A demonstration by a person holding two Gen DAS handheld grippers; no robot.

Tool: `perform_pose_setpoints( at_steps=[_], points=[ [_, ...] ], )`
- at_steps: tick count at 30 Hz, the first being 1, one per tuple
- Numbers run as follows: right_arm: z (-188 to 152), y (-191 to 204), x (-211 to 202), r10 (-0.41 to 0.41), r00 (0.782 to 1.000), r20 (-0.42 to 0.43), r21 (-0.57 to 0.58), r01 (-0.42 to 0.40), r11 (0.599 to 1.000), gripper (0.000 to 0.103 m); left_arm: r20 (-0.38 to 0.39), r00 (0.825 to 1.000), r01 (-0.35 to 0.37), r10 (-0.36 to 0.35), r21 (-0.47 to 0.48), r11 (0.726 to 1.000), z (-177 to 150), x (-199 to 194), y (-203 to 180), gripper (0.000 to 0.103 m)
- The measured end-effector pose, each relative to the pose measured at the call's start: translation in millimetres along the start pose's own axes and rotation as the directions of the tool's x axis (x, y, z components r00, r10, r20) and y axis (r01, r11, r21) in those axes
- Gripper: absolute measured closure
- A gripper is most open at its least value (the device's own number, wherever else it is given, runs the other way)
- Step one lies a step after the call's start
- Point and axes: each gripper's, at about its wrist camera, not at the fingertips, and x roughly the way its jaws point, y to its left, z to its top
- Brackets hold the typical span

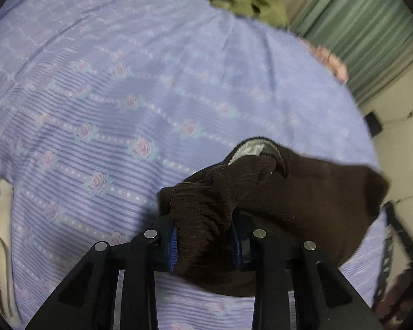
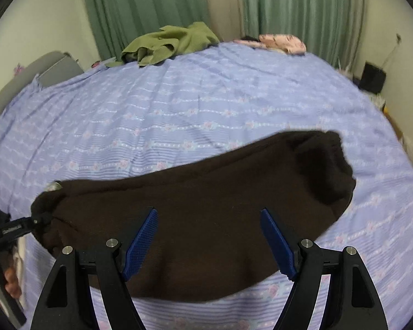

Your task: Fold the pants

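Note:
Dark brown pants [image 2: 206, 200] lie in a folded bundle across the near part of a bed. My left gripper [image 1: 205, 243] is shut on the ribbed waistband end of the pants [image 1: 206, 206], with cloth bunched between the blue pads [image 1: 173, 247]. It also shows at the left edge of the right wrist view [image 2: 27, 224], gripping the pants' left end. My right gripper [image 2: 209, 244] is open and empty, hovering just above the middle of the pants. A pale lining shows at the waistband [image 1: 247, 148].
The bed has a lilac rose-print sheet [image 2: 206, 104]. A green garment [image 2: 170, 42] and a pink garment [image 2: 283, 42] lie at the far edge by green curtains [image 2: 303, 5]. A black box [image 2: 373, 77] stands by the right wall. A grey chair [image 2: 41, 68] is at the left.

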Motion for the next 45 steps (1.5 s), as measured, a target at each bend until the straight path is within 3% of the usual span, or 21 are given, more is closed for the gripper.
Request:
perform_pose_setpoints(
  at_steps=[3,5,7,8,9,10,12,13,14,16,18,21,25,28,29,30,33,34,37,41,45],
  points=[
    [-1,6,-2,-0.001,1.0,0.015,-0.022,0.001,1.0,0.026,-0.046,0.993,-0.102,0.105,0.077,0.992,12,16,-12,0.064],
    [-1,-1,-6,-0.019,1.0,0.018,-0.007,0.019,1.0,0.026,-0.01,0.985,-0.167,0.17,0.136,0.977,18,0,-26,0.053],
    [-1,-14,-13,-0.031,0.999,0.028,0.022,0.031,0.999,0.026,0.159,0.948,-0.309,0.277,0.237,0.921,16,-36,-50,0.029],
    [-1,-20,-17,-0.033,0.999,0.041,0.033,0.032,0.999,0.026,0.255,0.922,-0.358,0.291,0.279,0.891,13,-55,-58,0.011],
    [-1,-28,-21,-0.042,0.998,0.053,0.043,0.04,0.998,0.026,0.308,0.912,-0.365,0.271,0.307,0.879,16,-67,-66,0.008],
    [0,-36,-26,-0.062,0.996,0.067,0.054,0.058,0.997,0.026,0.321,0.926,-0.311,0.198,0.355,0.882,20,-79,-77,0.008],
    [2,-54,-34,-0.098,0.99,0.101,0.069,0.092,0.993,0.026,0.245,0.968,-0.159,0.052,0.443,0.882,31,-80,-96,0.008],
    [5,-63,-36,-0.122,0.985,0.118,0.067,0.115,0.991,0.026,0.194,0.981,-0.085,-0.015,0.494,0.865,35,-73,-108,0.008],
    [8,-71,-36,-0.132,0.983,0.129,0.062,0.125,0.99,0.026,0.125,0.989,-0.008,-0.073,0.553,0.833,40,-61,-124,0.008],
    [14,-87,-32,-0.147,0.981,0.13,0.058,0.141,0.988,0.026,0.004,0.995,0.079,-0.104,0.629,0.773,47,-28,-152,0.014],
    [20,-102,-27,-0.157,0.981,0.117,0.064,0.15,0.987,0.026,-0.103,0.988,0.151,-0.111,0.663,0.733,53,1,-172,0.023],
    [26,-124,-15,-0.2,0.976,0.086,0.057,0.196,0.979,0.026,-0.205,0.974,0.212,-0.092,0.701,0.681,54,37,-193,0.024],
    [26,-136,2,-0.229,0.971,0.073,0.011,0.229,0.973,0.026,-0.313,0.949,0.255,-0.028,0.716,0.65,45,77,-210,0.032],
    [24,-146,15,-0.251,0.967,0.05,0.024,0.25,0.968,0.026,-0.358,0.934,0.26,0.015,0.706,0.659,42,99,-210,0.063],
    [23,-149,17,-0.251,0.967,0.043,0.034,0.25,0.968,0.026,-0.368,0.93,0.27,0.007,0.696,0.666,42,99,-210,0.086],
    [21,-152,19,-0.251,0.967,0.034,0.054,0.249,0.967,0.026,-0.378,0.925,0.294,-0.022,0.681,0.671,43,97,-210,0.091],
    [13,-156,17,-0.242,0.97,0.039,0.09,0.238,0.967,0.026,-0.322,0.942,0.309,-0.098,0.711,0.631,47,79,-219,0.091],
    [10,-157,15,-0.25,0.967,0.045,0.1,0.244,0.964,0.026,-0.294,0.95,0.294,-0.109,0.715,0.634,52,78,-222,0.091],
    [3,-155,13,-0.29,0.956,0.047,0.12,0.283,0.952,0.026,-0.287,0.957,0.239,-0.038,0.71,0.662,57,98,-226,0.091],
    [-3,-147,10,-0.285,0.957,0.046,0.111,0.279,0.954,0.026,-0.238,0.97,0.151,0.048,0.744,0.651,52,119,-231,0.089],
    [-11,-141,1,-0.283,0.958,0.04,0.09,0.278,0.956,0.026,-0.159,0.986,0.087,0.053,0.758,0.646,48,98,-231,0.074]
  ],
)
